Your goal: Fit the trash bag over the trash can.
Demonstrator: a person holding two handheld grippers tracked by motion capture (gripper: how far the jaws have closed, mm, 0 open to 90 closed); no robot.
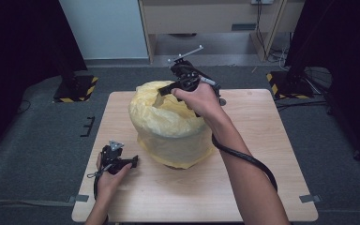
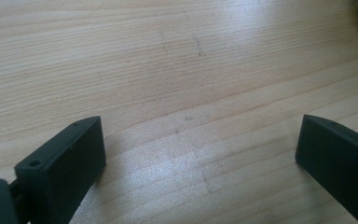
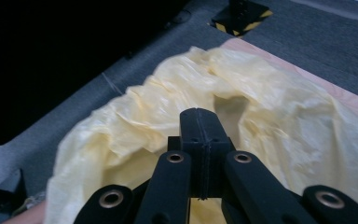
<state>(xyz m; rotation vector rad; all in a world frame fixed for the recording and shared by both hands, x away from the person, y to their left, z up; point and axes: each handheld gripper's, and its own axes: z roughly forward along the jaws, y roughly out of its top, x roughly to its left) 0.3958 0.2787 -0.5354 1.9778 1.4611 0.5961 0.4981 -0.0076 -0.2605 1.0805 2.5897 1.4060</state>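
High view: the yellow plastic bag is sitting mid-desk, draped over a round container. The right claw is pinching the bag's top edge; the left claw is resting low near the front-left of the wooden desk. Grey carpet and striped stand bases are lying around. Left gripper view: the left claw is gaping wide, holding nothing, over bare wood grain. Right gripper view: the right claw is pressed closed amid crumpled yellow film.
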